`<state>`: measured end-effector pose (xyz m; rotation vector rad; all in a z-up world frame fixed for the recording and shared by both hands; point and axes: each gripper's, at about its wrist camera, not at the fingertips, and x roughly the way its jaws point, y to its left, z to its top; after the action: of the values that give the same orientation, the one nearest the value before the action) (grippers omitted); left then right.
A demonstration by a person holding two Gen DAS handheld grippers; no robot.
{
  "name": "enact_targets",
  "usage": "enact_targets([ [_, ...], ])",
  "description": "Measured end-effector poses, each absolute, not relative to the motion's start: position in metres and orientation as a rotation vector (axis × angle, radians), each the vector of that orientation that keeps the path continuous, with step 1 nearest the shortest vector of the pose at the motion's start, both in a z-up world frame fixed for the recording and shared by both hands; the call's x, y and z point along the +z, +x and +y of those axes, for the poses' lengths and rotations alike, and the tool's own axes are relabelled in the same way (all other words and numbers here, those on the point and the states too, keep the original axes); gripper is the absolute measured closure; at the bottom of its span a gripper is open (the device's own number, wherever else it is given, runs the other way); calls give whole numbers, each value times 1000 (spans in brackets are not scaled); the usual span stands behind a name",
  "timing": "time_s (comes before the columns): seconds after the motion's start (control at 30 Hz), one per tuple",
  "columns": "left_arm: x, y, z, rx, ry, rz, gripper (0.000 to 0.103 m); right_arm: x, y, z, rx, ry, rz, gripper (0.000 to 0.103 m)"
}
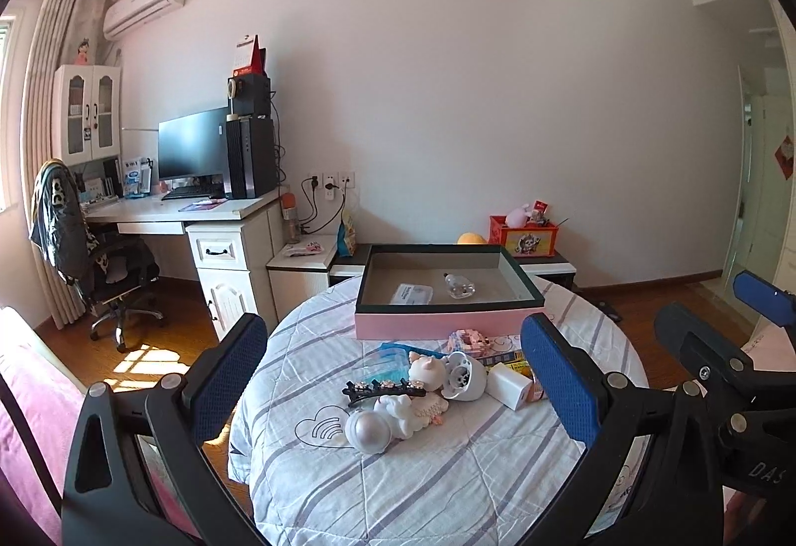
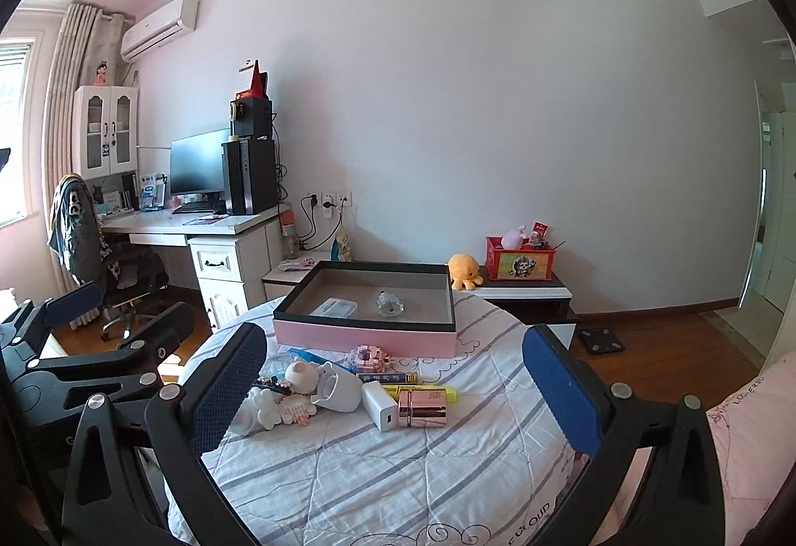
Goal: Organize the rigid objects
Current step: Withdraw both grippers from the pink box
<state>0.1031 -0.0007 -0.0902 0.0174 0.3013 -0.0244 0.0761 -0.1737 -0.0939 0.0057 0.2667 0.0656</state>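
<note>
Pink-sided box (image 2: pixel 365 337) lies with its long axis across the striped quilt (image 2: pixel 348 471); "CLOUD" reads at the quilt's hem. Left gripper (image 1: pixel 393 377) and right gripper (image 2: pixel 393 377) both gape, empty.

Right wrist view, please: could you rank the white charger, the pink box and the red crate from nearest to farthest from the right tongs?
1. White charger: on the quilt, just ahead, between the open right tongs.
2. Pink box: farther back on the quilt, centre.
3. Red crate: on the low cabinet by the wall, back right.
</note>
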Motion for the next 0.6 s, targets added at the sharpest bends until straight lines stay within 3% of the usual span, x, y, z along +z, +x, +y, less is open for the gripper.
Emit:
enact_targets([
  [0.6, -114, 120, -6, -46, 34, 384, 0, -119, 94, -178, 62, 23, 339, 0],
])
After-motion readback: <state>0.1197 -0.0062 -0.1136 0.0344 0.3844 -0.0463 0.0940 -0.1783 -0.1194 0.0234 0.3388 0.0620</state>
